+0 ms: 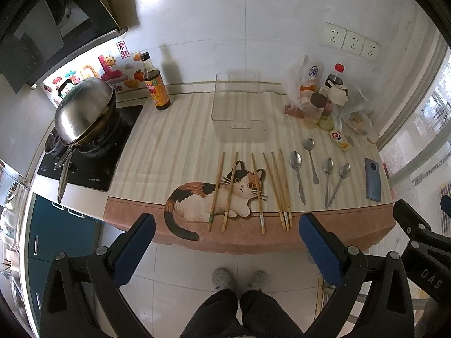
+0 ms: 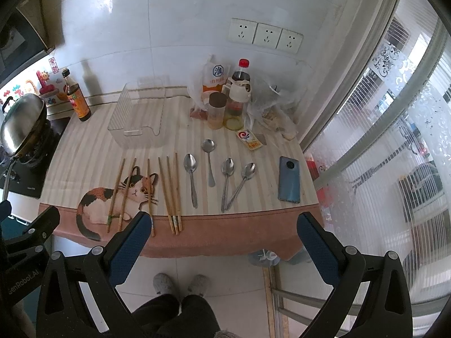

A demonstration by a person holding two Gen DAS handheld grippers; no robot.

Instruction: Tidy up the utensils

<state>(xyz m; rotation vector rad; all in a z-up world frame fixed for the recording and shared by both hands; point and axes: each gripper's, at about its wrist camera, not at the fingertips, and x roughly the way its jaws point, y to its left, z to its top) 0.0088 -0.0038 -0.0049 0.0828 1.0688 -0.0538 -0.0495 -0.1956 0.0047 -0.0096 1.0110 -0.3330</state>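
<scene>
Several wooden chopsticks (image 1: 258, 193) lie side by side on a striped mat with a cat picture (image 1: 157, 152); they show in the right wrist view too (image 2: 170, 193). Several metal spoons (image 1: 297, 173) (image 2: 191, 178) lie to their right. A clear plastic bin (image 1: 238, 107) (image 2: 138, 112) stands empty behind them. My left gripper (image 1: 227, 235) is open and empty, held back off the table's front edge. My right gripper (image 2: 224, 235) is open and empty, also off the front edge.
A blue phone (image 1: 372, 178) (image 2: 289, 179) lies at the mat's right. Bottles, jars and bags (image 1: 321, 98) (image 2: 231, 104) crowd the back right. A sauce bottle (image 1: 155, 84) and a lidded wok on a stove (image 1: 84, 109) stand left. A glass partition (image 2: 380, 140) is at right.
</scene>
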